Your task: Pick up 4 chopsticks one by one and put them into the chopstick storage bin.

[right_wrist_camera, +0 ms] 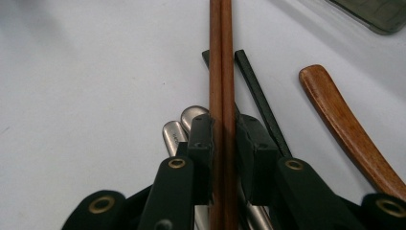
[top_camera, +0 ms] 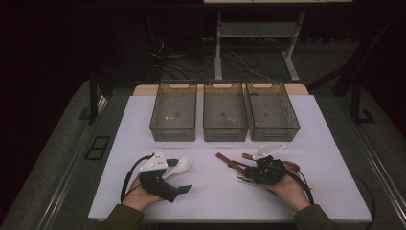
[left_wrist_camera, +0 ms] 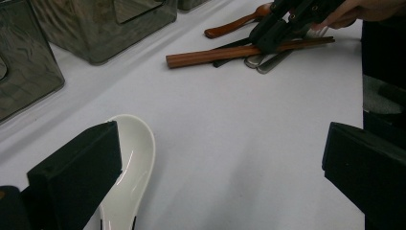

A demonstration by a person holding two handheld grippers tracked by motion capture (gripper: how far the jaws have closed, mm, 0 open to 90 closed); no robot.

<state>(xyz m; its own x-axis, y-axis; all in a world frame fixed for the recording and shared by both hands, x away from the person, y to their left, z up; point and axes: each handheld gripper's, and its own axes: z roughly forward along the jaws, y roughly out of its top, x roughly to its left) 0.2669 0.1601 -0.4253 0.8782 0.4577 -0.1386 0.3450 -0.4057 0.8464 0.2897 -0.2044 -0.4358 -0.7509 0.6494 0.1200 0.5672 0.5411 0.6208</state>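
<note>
I hold the right gripper [right_wrist_camera: 222, 139] with its two black jaws clamped on a pair of reddish-brown wooden chopsticks [right_wrist_camera: 221, 72]. The two sticks lie side by side, touching, and their long axis runs straight out from between the jaws. In the high view the pair [top_camera: 229, 162] lies on the white table top [top_camera: 215, 191] right of centre, near the front edge, and points from the right gripper [top_camera: 265, 171] toward the far left, ending well short of the bins.

The left gripper [left_wrist_camera: 220, 177] rests with its jaws wide apart and nothing between them. A white ceramic soup spoon [left_wrist_camera: 131, 177] lies just beside its left jaw; in the high view the spoon [top_camera: 181, 166] sits on the left half of the table, bowl toward the far right.

Count of items:
- Three translucent grey plastic bins [top_camera: 225, 118], in one row at the far side of the table.
- Two wooden chopsticks, held.
- Two black chopsticks [right_wrist_camera: 261, 98], under and to the right of the held pair, roughly parallel to it.
- Two brushed-metal utensil handles [right_wrist_camera: 184, 124], under the jaws.
- One brown wooden spoon [right_wrist_camera: 347, 129], to the right, angled away.
- One white spoon.

I can read no brand, label or writing on any item.
</note>
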